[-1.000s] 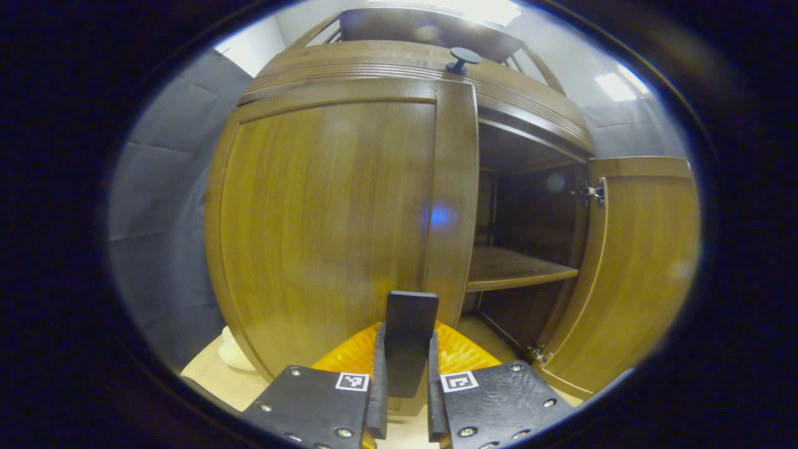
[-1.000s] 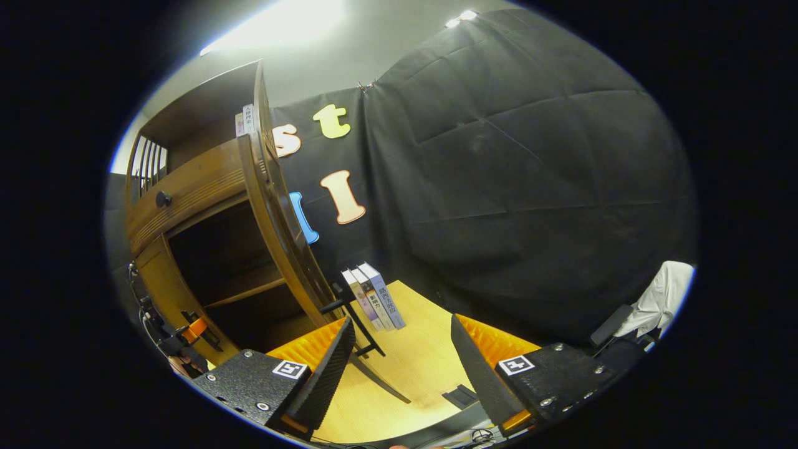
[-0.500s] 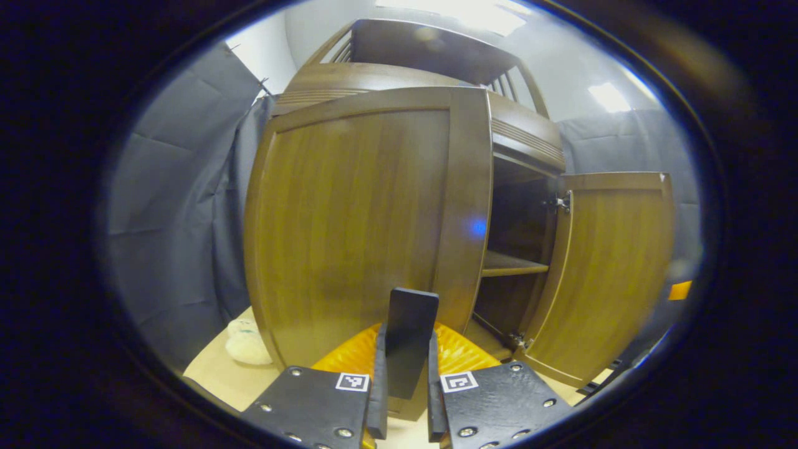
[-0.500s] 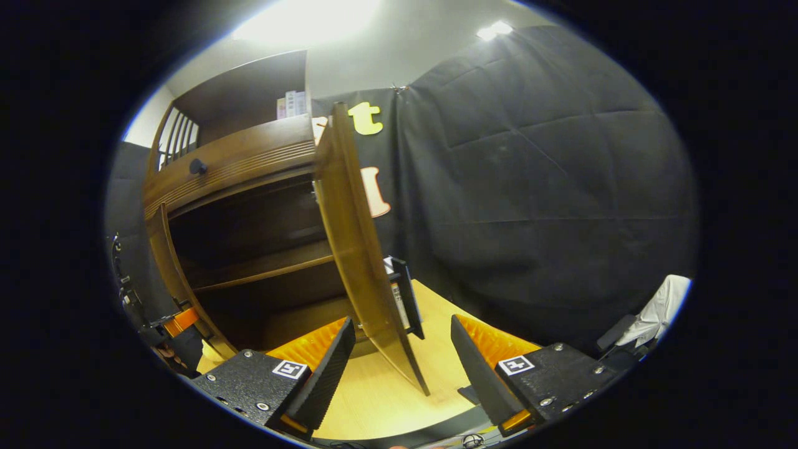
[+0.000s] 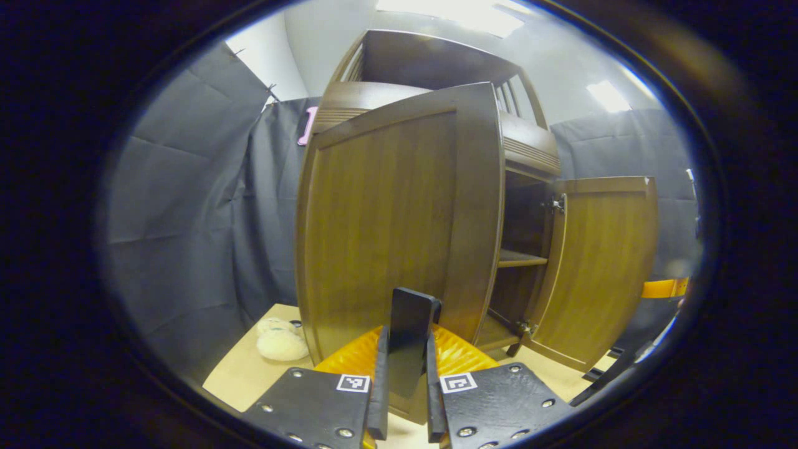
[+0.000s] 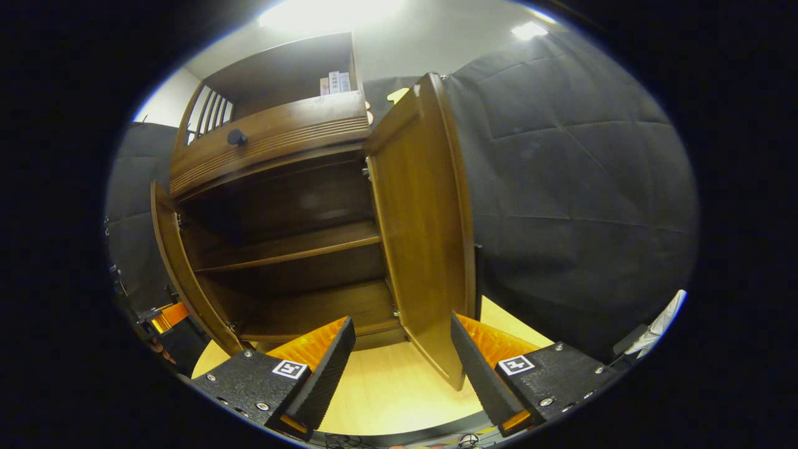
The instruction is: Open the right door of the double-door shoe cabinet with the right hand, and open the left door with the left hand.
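Observation:
The brown wooden shoe cabinet [image 6: 268, 134] stands with both doors swung out. My left gripper [image 5: 406, 349] is shut on the flat black handle [image 5: 410, 312] of the left door [image 5: 386, 224], which fills the middle of the left gripper view. The right door [image 5: 608, 268] hangs open beyond it. In the right gripper view my right gripper [image 6: 399, 365] is open and holds nothing; the lower corner of the right door [image 6: 424, 231] shows between its fingers [image 6: 324, 368], farther off. The left door [image 6: 181, 274] appears edge-on at the left, with the left gripper's orange part [image 6: 163, 318] beside it.
Inside the cabinet runs a bare shelf [image 6: 293, 246]. A drawer with a black knob [image 6: 237, 137] sits above the doors, and books [image 6: 335, 82] stand on the top shelf. A white fluffy thing [image 5: 280, 342] lies on the light floor [image 6: 380, 386] left of the cabinet.
The left door has swung farther open with my left gripper on its handle. My right gripper has turned left, so the right door now shows its inner face.

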